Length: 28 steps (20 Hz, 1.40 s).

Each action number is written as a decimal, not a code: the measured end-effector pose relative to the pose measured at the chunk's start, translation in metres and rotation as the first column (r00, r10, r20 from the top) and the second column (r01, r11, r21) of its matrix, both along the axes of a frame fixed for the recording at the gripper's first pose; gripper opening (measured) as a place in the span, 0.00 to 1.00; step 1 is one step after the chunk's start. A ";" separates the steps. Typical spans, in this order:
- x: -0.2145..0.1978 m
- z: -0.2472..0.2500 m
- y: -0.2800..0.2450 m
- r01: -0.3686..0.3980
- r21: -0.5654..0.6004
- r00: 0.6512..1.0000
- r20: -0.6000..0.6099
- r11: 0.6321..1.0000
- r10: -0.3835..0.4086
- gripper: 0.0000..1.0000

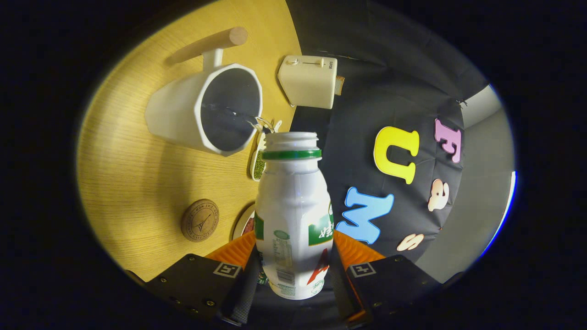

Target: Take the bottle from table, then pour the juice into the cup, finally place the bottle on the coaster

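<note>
Clamped by the gripper [293, 256] round its lower body, bottle [293, 206] likely light, smooth plastic, slippery; best gripped mid-waist

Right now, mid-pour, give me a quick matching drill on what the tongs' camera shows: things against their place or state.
Things:
1. bottle
2. cup
3. coaster
4. cream box

Place or state:
A. bare, on the table beside the tongs
B. uncapped, clamped between the fingers
C. at the table edge beyond the cup
D. white, wooden handle, just ahead of the bottle mouth

Pairs: 1-B, 2-D, 3-A, 4-C
</note>
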State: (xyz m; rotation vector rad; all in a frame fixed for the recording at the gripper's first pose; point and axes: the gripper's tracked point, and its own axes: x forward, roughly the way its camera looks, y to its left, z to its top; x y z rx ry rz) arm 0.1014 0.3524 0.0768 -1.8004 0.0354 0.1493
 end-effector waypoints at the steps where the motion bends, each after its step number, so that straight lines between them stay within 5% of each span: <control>1: 0.001 -0.001 0.000 0.000 -0.003 1.000 -0.002 1.000 0.000 0.71; 28: 0.003 0.010 0.007 -0.022 -0.109 0.999 0.028 0.994 0.025 0.71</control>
